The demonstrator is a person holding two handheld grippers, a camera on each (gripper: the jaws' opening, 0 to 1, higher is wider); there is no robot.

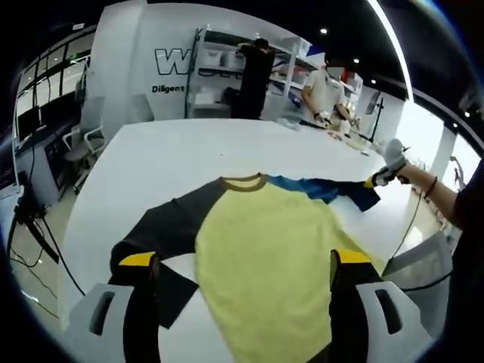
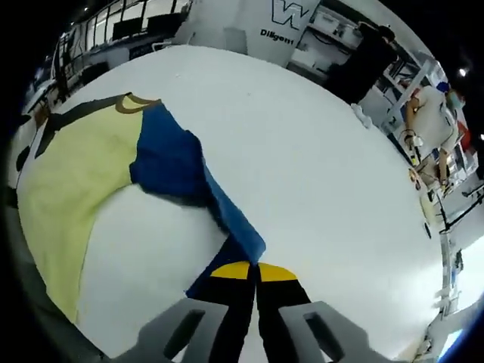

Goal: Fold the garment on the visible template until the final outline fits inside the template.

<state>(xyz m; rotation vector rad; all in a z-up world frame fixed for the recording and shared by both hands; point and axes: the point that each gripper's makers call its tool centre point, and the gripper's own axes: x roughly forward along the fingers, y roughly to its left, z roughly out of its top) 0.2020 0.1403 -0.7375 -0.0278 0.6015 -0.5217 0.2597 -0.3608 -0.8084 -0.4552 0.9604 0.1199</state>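
While the yellow-bodied short-sleeved shirt [image 1: 265, 257] lies spread on the broad white table [image 1: 174, 155], the work stands, by judgement, at the first fold: drawing one sleeve in over the body.

Left gripper view, nearest the shirt's hem: the left gripper [image 1: 246, 265] holds its black, yellow-tipped jaws wide apart, one on each side of the yellow body, gripping nothing. It appears to hover just above the cloth; contact cannot be told. Beside the yellow body on one side lies the dark grey sleeve [image 1: 170, 223], flat. Beyond the body sits the olive collar band [image 1: 243, 181]. Past the collar, the blue sleeve [image 1: 318, 187] is stretched away from the body to the right gripper [image 1: 380, 178], held in the person's hand [image 1: 412, 180].

Right gripper view, nearest the sleeve: the right gripper [image 2: 254, 271] has its jaws pressed together on the cuff end of the blue sleeve [image 2: 178, 162], which runs taut, with a twist, back to the yellow body [image 2: 72, 178].

No printed template outline can be made out around the shirt (the table reads as plain white).

The next move, by judgement, calls for carrying the pinched cuff back across the yellow body and laying it flat, the twist worked out. The free left gripper could steady the body meanwhile, lest the shirt slide.

Far beyond the shirt: shelving [image 1: 219, 76] and two people [image 1: 253, 79].
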